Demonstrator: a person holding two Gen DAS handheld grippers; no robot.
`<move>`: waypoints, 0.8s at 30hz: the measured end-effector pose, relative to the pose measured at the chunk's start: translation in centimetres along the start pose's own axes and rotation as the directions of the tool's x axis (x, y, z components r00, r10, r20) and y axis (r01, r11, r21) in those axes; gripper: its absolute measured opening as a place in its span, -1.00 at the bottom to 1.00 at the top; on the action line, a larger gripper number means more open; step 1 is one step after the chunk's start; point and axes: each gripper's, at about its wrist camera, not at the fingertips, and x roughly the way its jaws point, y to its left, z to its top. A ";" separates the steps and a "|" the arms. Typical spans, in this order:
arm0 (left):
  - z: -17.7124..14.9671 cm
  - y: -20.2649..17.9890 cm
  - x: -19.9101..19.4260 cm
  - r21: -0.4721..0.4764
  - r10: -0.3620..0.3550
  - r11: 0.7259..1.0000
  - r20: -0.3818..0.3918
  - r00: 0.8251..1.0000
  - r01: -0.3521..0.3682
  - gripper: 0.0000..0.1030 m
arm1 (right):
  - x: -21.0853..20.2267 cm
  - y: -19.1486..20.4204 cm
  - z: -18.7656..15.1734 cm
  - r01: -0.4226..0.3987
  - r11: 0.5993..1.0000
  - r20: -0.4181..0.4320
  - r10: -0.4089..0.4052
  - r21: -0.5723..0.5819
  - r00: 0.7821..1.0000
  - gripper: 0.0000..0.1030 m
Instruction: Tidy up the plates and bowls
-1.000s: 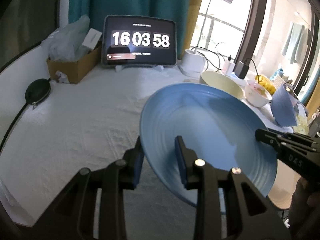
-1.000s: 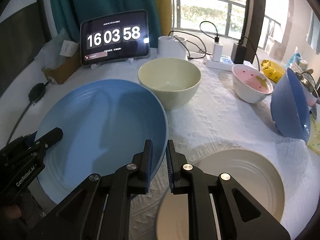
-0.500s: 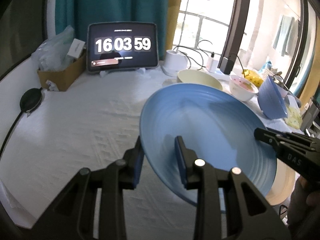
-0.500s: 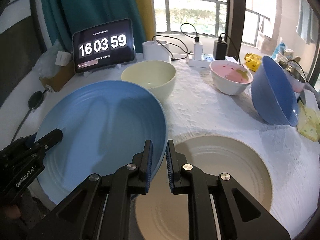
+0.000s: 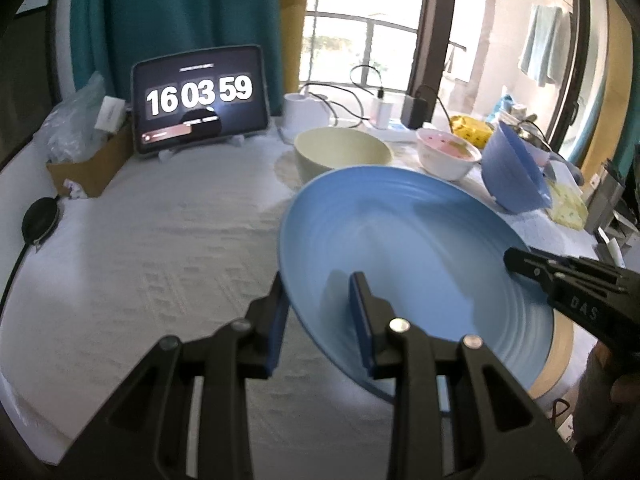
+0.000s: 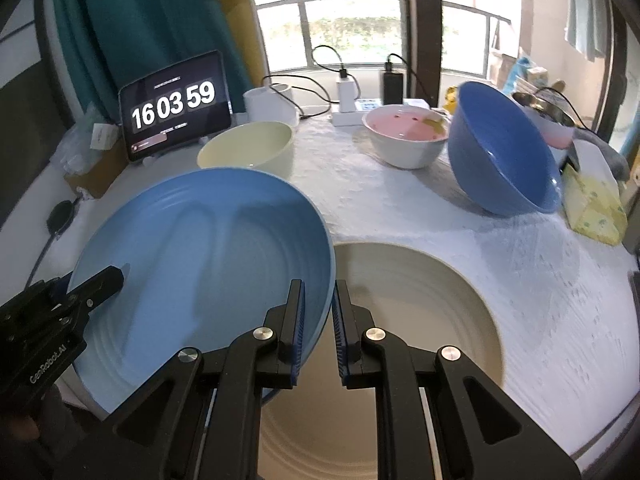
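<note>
**Counter stock, mid-carry: blue plate held over beige plate**

1. Counter (image 6: 400, 208): white textured cloth over the whole top; carries everything below.

2. Blue plate (image 6: 208, 248): large, ridged, lifted off the cloth and tilted. Gripped on two opposite rims. Left tongs (image 5: 318, 320) clamp its near-left edge, one pad under the rim and one on the inner face. Right tongs (image 6: 320, 320) are pinched on the opposite edge, pads nearly together with only the thin rim between them. In the left wrist view the right tongs show as a black arm lying on the plate's far rim.

3. Beige plate (image 6: 420, 320): lies flat on the cloth, directly ahead of and beneath the right tongs. The blue plate's right rim already overhangs its left side. By my judgement this is the stacking target: the blue plate sits up and to the left of it, so the carry must go rightward, then level out and come down. The right hand is the nearer one.

4. Blue bowl (image 6: 504, 152): tipped on its side at the far right, mouth facing the plates.

5. Yellow bowl (image 6: 248, 148): upright, behind the blue plate.

6. Pink bowl (image 6: 404, 136): upright, between the yellow and blue bowls.

7. Tablet clock (image 6: 174, 104): propped at the back left.
</note>
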 end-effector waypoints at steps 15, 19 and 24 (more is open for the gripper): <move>-0.5 -3.9 0.4 0.066 -0.025 0.997 -0.040 0.999 0.028 -0.39 | -1.3 -3.9 -1.8 0.019 0.998 0.004 -0.019 0.068 1.000 -0.71; -0.7 -4.9 0.7 0.083 -0.041 0.995 -0.057 0.998 0.045 -0.39 | -1.6 -4.9 -2.1 0.028 0.996 0.005 -0.028 0.087 1.000 -0.71; -0.9 -6.3 1.2 0.104 -0.062 0.992 -0.085 0.994 0.071 -0.38 | -2.0 -6.4 -2.6 0.042 0.992 0.006 -0.043 0.115 0.999 -0.70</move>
